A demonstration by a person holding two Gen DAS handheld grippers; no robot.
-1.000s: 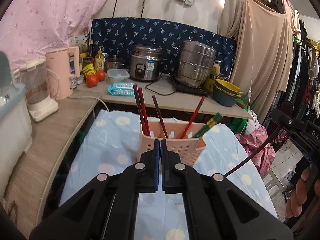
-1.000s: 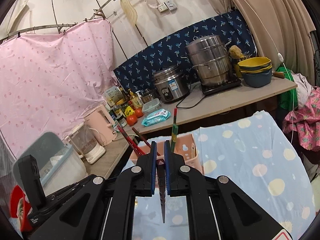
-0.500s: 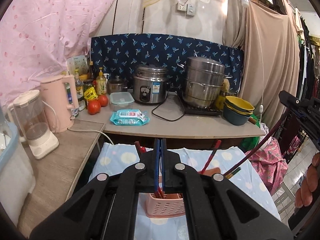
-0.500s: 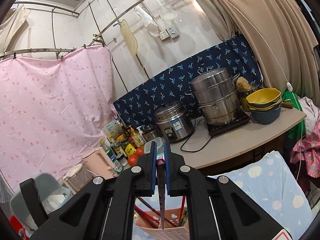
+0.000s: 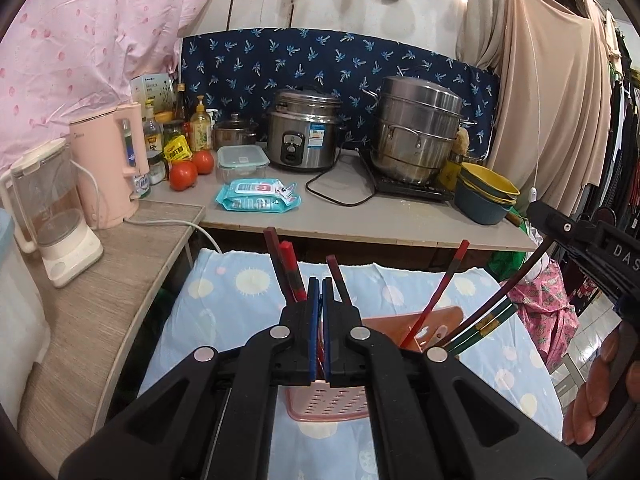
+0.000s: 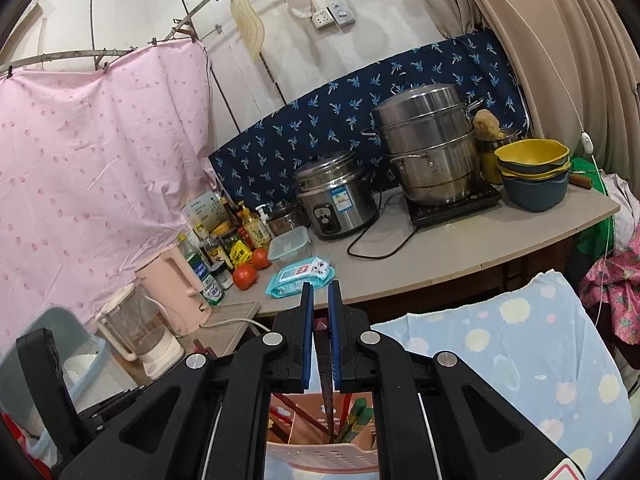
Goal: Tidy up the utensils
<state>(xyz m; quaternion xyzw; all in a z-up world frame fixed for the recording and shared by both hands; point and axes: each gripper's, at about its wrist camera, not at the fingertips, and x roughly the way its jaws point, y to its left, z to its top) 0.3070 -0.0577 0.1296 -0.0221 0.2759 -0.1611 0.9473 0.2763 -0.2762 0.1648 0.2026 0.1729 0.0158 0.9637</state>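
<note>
A pink perforated utensil basket [image 5: 332, 402] stands on the blue spotted cloth [image 5: 224, 300], just below my left gripper [image 5: 320, 292], which is shut and empty. Several red and dark chopsticks [image 5: 290, 276] and a green pair [image 5: 484, 326] stand in it. My right gripper [image 6: 321, 312] is shut on a dark chopstick [image 6: 326, 392], whose tip hangs down into the basket [image 6: 320, 456]. In the left wrist view the same chopstick [image 5: 520, 276] slants from the right gripper's body down to the basket.
A counter [image 5: 360, 216] behind holds a rice cooker [image 5: 304, 136], steamer pot [image 5: 416, 136], stacked bowls [image 5: 484, 196], wipes pack [image 5: 258, 196], tomatoes and bottles. A side shelf [image 5: 80, 300] on the left carries a pink kettle [image 5: 108, 168] and a blender [image 5: 52, 216].
Both grippers rose, then came back down over the basket. The right gripper's chopstick tip has gone down into the basket. The left gripper stays shut.
</note>
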